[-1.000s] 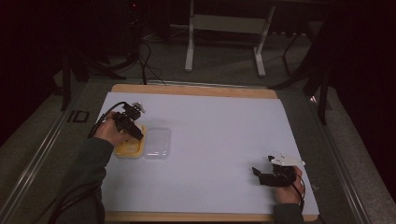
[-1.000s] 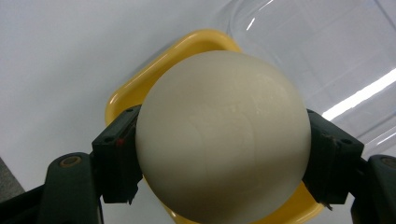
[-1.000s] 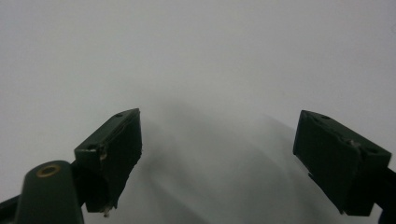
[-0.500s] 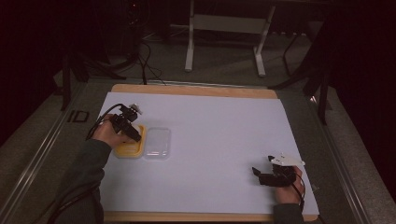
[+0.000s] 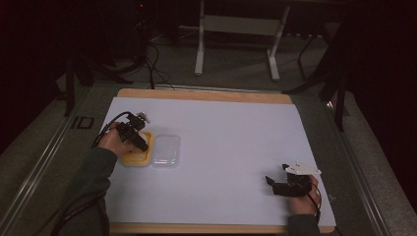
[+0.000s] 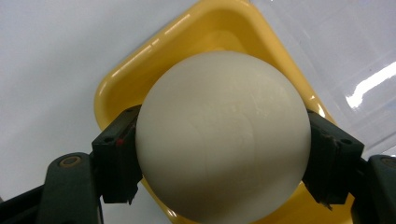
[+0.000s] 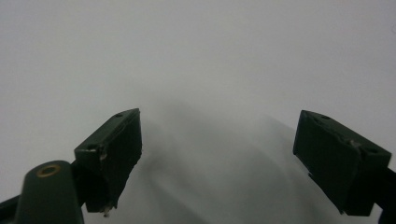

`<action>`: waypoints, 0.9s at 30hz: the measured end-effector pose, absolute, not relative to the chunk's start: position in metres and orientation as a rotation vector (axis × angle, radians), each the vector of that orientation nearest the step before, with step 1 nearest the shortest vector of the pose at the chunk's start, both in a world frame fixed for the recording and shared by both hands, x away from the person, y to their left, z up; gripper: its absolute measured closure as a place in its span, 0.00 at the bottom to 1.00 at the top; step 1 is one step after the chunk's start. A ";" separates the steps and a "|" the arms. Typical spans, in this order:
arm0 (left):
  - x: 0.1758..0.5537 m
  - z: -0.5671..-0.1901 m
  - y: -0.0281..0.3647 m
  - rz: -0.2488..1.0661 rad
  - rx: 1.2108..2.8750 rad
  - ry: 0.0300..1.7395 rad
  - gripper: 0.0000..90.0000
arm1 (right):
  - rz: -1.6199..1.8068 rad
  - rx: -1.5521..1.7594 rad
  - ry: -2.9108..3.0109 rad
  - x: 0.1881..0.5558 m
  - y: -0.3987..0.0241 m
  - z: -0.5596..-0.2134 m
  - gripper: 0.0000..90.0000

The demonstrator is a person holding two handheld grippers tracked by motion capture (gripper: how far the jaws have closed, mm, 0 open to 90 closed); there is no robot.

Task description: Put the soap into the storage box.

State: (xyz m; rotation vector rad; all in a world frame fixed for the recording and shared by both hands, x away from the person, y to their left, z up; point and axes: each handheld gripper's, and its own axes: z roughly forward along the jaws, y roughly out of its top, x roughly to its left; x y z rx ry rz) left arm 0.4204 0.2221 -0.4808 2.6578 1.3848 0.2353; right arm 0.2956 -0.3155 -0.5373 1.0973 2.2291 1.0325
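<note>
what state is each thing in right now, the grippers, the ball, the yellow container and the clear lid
left gripper: shut on the white ball
white ball: held between the jaws, above the yellow container
yellow container: uncovered, on the table
clear lid: off, lying flat beside the yellow container
right gripper: open, holding nothing, over the bare white table

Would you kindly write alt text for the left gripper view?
A white ball is clamped between the left gripper's two black jaws, above a yellow tray on a white table. A clear lid lies beside the tray.
</note>
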 end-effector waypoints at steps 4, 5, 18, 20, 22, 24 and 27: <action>0.420 -0.484 0.223 0.233 2.667 1.355 0.28 | 1.033 1.097 2.229 0.296 -0.316 -0.537 0.17; 0.420 -0.484 0.223 0.231 2.669 1.350 0.28 | 1.033 1.097 2.229 0.296 -0.316 -0.537 0.17; 0.416 -0.495 0.227 0.182 2.751 1.164 0.26 | 1.028 1.094 2.234 0.296 -0.315 -0.537 0.17; 0.414 -0.496 0.228 0.191 2.743 1.139 0.25 | 1.026 1.093 2.235 0.296 -0.315 -0.537 0.17; 0.414 -0.496 0.230 0.191 2.737 1.126 0.24 | 1.026 1.094 2.235 0.296 -0.315 -0.537 0.17; 0.413 -0.496 0.230 0.200 2.732 1.118 0.24 | 1.026 1.092 2.235 0.296 -0.315 -0.537 0.17; 0.412 -0.495 0.230 0.210 2.744 1.096 0.21 | 1.026 1.091 2.236 0.296 -0.315 -0.537 0.17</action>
